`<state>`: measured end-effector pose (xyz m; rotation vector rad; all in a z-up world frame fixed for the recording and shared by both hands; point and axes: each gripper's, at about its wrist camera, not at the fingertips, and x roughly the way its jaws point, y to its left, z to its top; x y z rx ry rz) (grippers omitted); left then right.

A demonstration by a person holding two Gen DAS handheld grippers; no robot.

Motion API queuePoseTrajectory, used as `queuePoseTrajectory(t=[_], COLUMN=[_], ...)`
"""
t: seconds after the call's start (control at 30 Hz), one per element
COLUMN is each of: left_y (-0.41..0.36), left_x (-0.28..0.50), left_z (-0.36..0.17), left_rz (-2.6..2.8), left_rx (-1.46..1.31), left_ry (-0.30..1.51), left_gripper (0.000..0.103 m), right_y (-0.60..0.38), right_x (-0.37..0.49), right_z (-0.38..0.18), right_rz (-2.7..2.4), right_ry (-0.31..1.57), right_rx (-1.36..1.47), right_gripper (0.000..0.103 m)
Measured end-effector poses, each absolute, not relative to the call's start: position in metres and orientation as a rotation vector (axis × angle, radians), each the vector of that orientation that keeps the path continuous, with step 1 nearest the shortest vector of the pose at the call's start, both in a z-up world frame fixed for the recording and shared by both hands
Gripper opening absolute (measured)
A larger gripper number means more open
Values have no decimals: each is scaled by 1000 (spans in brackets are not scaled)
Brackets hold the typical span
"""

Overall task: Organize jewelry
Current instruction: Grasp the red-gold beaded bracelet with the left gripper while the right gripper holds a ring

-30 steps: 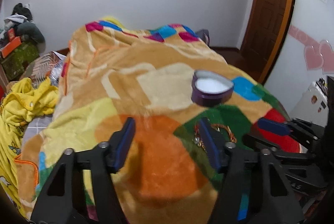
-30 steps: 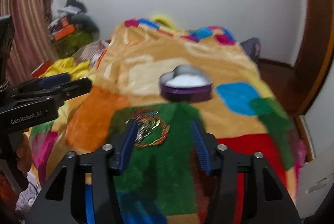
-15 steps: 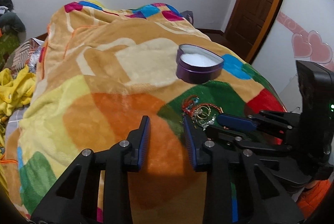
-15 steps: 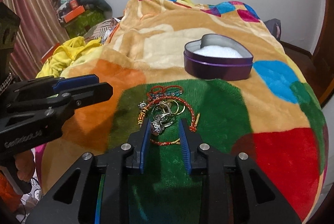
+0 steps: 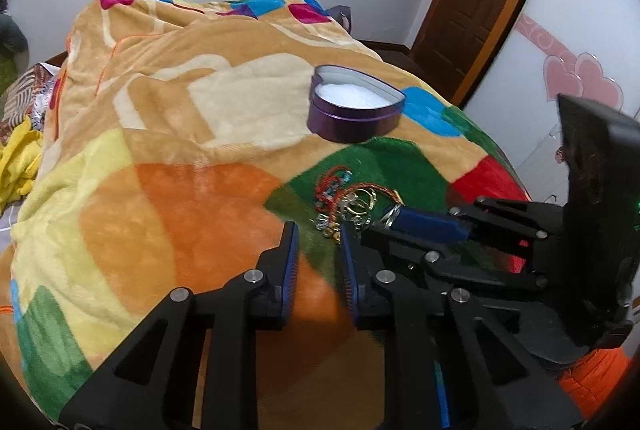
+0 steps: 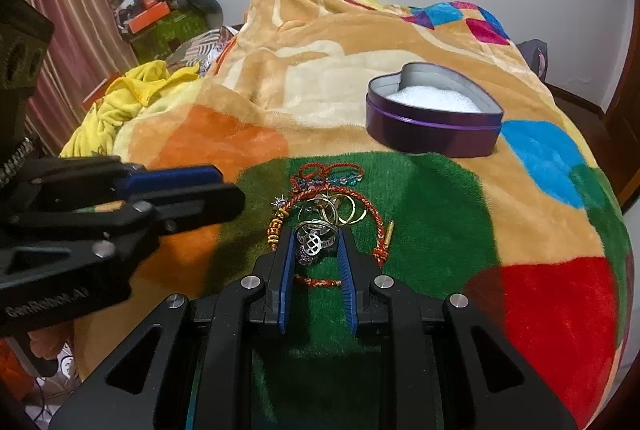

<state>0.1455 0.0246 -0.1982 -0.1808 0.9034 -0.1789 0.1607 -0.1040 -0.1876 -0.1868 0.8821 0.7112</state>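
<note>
Right wrist view: right gripper [image 6: 314, 244] jaws closing around a silver ring [image 6: 313, 240] atop the jewelry pile [image 6: 328, 213] on the bed's blanket [image 6: 440, 213]. Heart tin [image 6: 434, 115] lies beyond. Left gripper [image 5: 316, 244], closing on nothing, sits beside the pile.

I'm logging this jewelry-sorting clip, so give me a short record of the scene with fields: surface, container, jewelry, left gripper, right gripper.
surface: multicolour blanket on a bed
container: purple heart-shaped tin, open, white padding inside, upright
jewelry: tangled pile on the green patch, in front of the tin
left gripper: jaws closing, nothing between them, beside the pile
right gripper: jaws closing around a silver ring in the pile
</note>
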Motion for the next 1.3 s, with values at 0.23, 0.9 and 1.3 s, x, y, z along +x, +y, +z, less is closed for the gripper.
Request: queuePoseTrajectory(t=[0.23, 0.9, 1.3], left_y=[11, 2, 10], left_x=[154, 150, 158], left_z=[-214, -199, -150], left_rz=[-194, -126, -121], left_rx=[-214, -189, -157], left_ry=[978, 929, 792], left_gripper=[17, 5, 5], right_y=[-126, -150, -154], right_x=[163, 158, 165], right_z=[-174, -161, -143], right_rz=[638, 574, 564], right_ry=[836, 766, 711], right_rx=[-157, -148, -122], right_gripper=[19, 19, 19])
